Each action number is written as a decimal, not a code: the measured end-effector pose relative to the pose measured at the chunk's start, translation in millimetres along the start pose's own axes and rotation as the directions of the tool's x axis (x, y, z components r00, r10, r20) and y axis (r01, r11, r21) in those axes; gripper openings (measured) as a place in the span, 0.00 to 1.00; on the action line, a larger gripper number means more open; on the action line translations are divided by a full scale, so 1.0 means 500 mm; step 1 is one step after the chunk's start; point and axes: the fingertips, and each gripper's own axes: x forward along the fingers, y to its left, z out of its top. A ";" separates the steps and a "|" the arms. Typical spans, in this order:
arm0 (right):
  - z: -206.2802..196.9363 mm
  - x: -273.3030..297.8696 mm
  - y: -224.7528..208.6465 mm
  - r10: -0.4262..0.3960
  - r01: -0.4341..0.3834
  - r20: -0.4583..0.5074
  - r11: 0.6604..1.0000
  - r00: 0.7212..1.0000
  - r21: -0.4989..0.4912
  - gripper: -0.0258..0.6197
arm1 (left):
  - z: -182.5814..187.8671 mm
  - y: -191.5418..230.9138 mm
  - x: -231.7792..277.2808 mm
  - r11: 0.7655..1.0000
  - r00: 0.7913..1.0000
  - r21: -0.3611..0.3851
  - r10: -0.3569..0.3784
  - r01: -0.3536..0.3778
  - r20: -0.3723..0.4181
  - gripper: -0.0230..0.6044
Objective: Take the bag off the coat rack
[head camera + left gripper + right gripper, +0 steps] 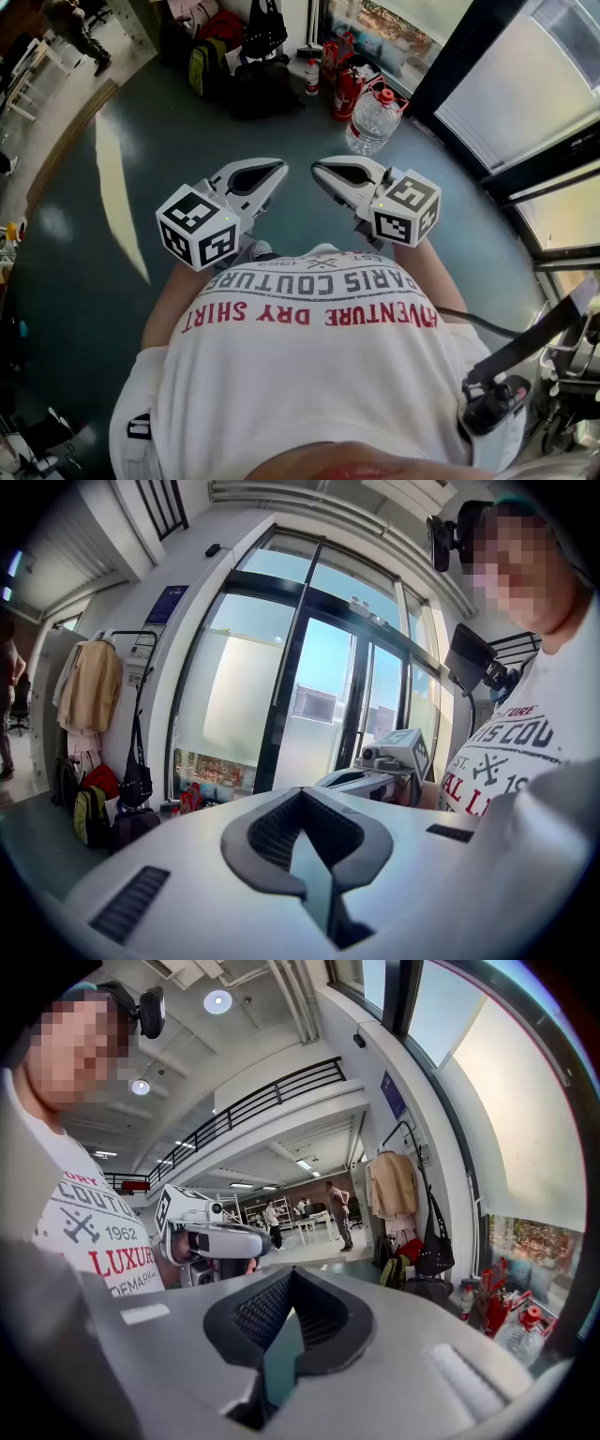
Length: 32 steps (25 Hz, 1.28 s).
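- L gripper [272,173]: jaws clenched, tips meeting, nothing btw them; held low in front of the person's white T-shirt [309,366], pointing slightly down toward the far end of the floor [84,262]
- Own view confirms: L gripper [302,795] pads together, only floor seen through the slot behind the tips
- R gripper [326,171]: jaws also clenched and empty, just beside L gripper, the two tips near each other but apart
- R gripper [292,1275] in its own view: pads closed, no obj in them
- Each gripper shows in the other's view: R gripper [370,772], L gripper [214,1237]
- bag [137,782]: black, hangs by long straps on the coat rack [141,635], at the rack's end nearest the glass wall [244,696]; well apart from both grippers, not touched
- Same bag [435,1252] and bag [265,33] in the other views, at the far edge of the floor
- beige coat [94,688] hangs on the rack's other end, beside the bag
- Floor under the rack: yellow-green backpack [202,66], dark floor bag [262,89], red item [101,782]
- Along the floor's window edge: big water bottle [373,120] w/ red cap, red extinguisher [347,92] just beside it
- Bkgd ppl [337,1206] stand far off in the hall, past the rack
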 end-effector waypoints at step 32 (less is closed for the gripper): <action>-0.020 -0.104 0.017 -0.066 0.064 0.031 0.997 0.997 0.048 0.04 | -0.005 -0.096 0.030 0.998 0.999 0.014 -0.054 0.054 -0.003 0.04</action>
